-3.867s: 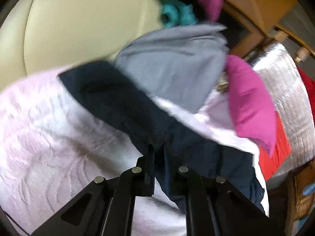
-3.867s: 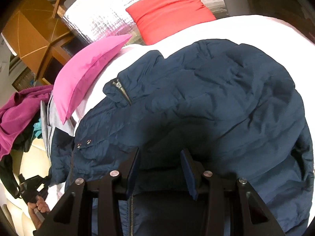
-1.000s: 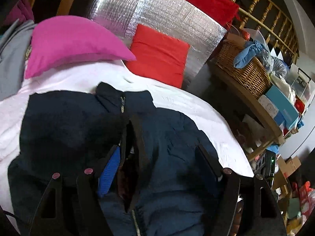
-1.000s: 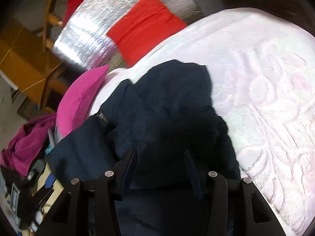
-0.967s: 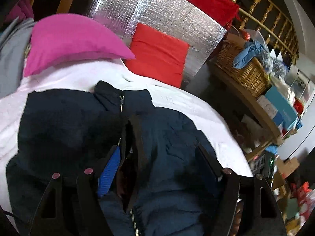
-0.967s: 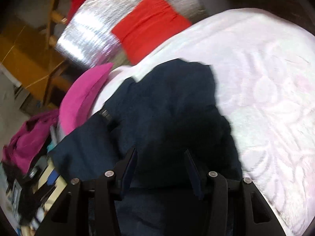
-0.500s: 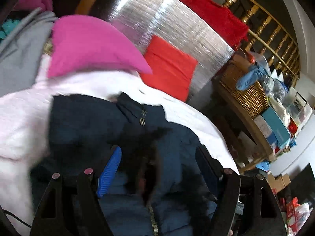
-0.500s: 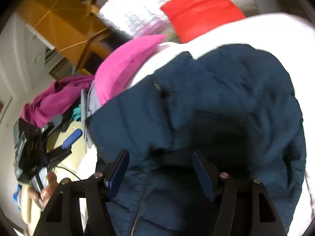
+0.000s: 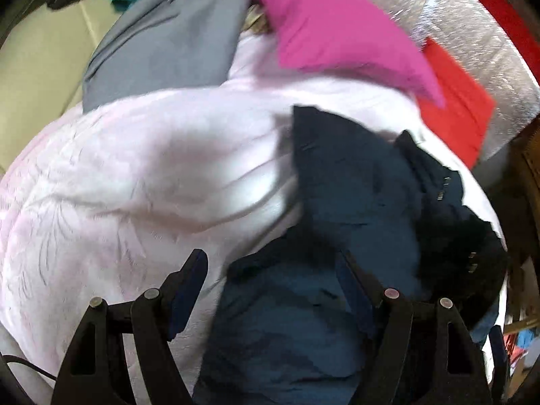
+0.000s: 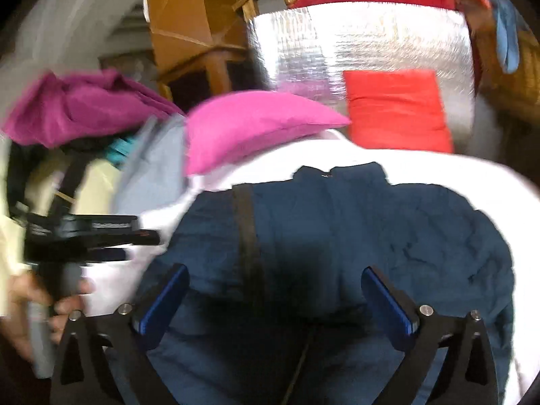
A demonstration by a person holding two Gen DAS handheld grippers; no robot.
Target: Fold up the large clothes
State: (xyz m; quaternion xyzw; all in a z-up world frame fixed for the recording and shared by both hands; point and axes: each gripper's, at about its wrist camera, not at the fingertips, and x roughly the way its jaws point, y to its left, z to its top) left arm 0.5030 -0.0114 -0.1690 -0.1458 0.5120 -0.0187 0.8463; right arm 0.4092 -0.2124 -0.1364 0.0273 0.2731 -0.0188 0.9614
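Note:
A navy padded jacket (image 9: 354, 202) (image 10: 371, 229) lies on the pale pink bedspread (image 9: 135, 175), its sides folded in and its collar toward the pillows. My left gripper (image 9: 270, 270) hangs open over the jacket's left edge, one finger above the bedspread, the other above the jacket, nothing pressed between the pads. My right gripper (image 10: 275, 287) hovers over the jacket's lower part; its jaws are opening wide and hold nothing. In the right wrist view the left gripper (image 10: 101, 236) shows at the left, held by a hand (image 10: 33, 310).
A magenta pillow (image 9: 337, 23) (image 10: 256, 121) and a red cushion (image 9: 455, 101) (image 10: 398, 111) lie at the bed's head against a silver foil panel (image 10: 354, 40). A grey garment (image 9: 168, 33) and purple clothes (image 10: 77, 104) are piled to the left. Wooden furniture (image 10: 189, 10) stands behind.
The right gripper let go of the jacket, spread wide and pulled back. The left gripper swung left and tilted down over the jacket's left edge. The jacket now lies narrower.

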